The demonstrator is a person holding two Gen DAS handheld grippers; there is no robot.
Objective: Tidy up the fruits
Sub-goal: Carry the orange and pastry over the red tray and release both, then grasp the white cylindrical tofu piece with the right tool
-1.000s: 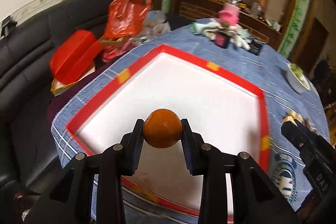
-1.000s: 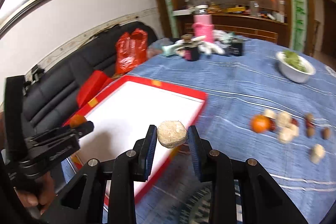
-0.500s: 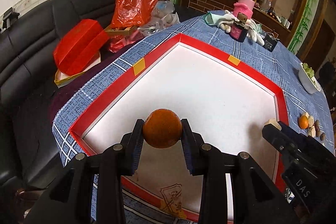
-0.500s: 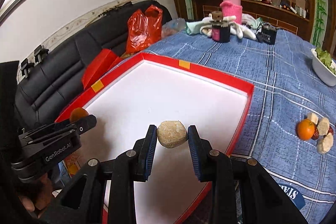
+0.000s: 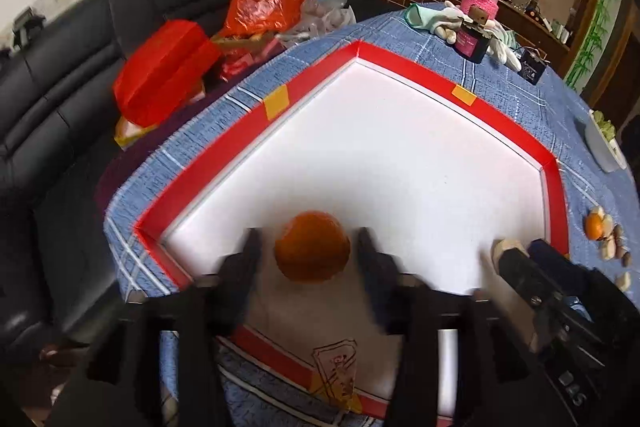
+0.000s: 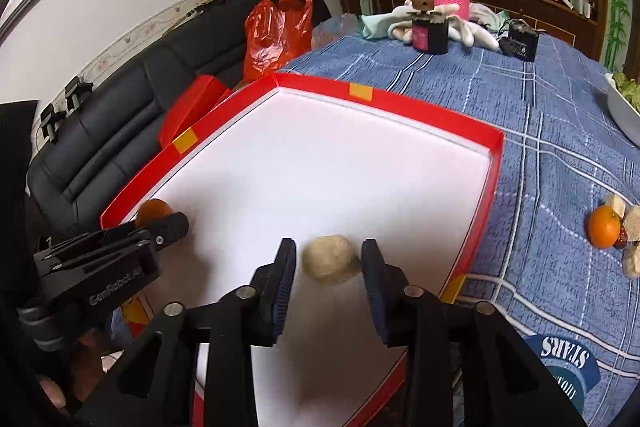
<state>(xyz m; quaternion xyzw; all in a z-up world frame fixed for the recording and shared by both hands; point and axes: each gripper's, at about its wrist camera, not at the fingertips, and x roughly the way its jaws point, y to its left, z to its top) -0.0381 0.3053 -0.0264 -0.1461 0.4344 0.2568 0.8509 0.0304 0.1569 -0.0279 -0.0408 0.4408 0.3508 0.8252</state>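
Looking along my left tool (image 5: pixel 308 243), I see its jaws opening, blurred, with gaps on both sides of the dark orange (image 5: pixel 312 251) between them; the pads no longer press on it. It sits low over the white floor of the red-rimmed tray (image 5: pixel 508 131), near the tray's near-left corner. At the right edge my right tool (image 5: pixel 516 259) shows with a pale lump at its tips. Beyond the tray's right rim, a small pile of fruit (image 5: pixel 606 237) lies on the blue checked surface (image 5: pixel 516 95).

Through the right view, my right tool (image 6: pixel 329 259) is also opening: the beige round fruit (image 6: pixel 330 259) lies between the pads, clear of both, on the tray (image 6: pixel 494 163) floor near its right rim. My left tool (image 6: pixel 160 223) is at the left with the orange (image 6: pixel 152 209) just behind its tip. A bright orange (image 6: pixel 604 227) and pale pieces lie on the cloth well to the right.
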